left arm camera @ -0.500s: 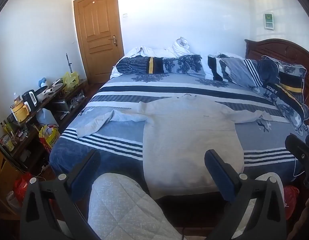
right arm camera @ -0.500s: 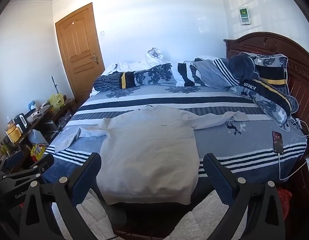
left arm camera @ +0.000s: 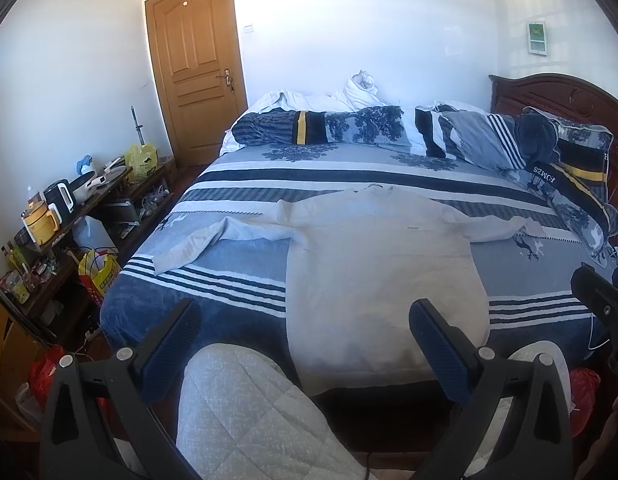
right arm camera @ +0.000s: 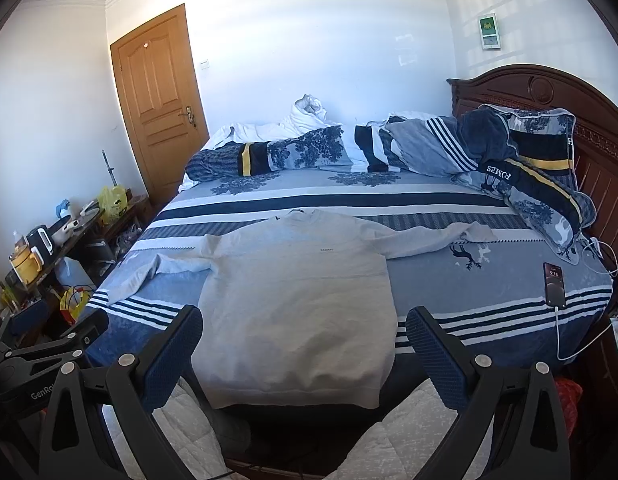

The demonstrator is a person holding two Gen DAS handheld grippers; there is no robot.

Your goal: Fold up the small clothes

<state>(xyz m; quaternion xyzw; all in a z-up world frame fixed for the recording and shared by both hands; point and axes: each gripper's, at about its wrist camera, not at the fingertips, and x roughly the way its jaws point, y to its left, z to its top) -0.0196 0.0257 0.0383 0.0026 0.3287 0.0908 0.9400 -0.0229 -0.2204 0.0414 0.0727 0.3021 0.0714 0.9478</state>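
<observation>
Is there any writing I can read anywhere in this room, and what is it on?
"GenRo", cut off: on the left tool.
"9:18": on the phone screen.
Mirrored letters, roughly "FOMES": on the striped pillow.
Chest label on the grey sweatshirt: too small.
Wall panel and yellow bag prints: blurred.

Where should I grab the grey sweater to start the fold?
Take the grey sweater by its left sleeve cuff, coming from the foot of the bed with the open left tool. That sleeve lies flat and spread away from the body, so it should lift cleanly and fold across.
</observation>
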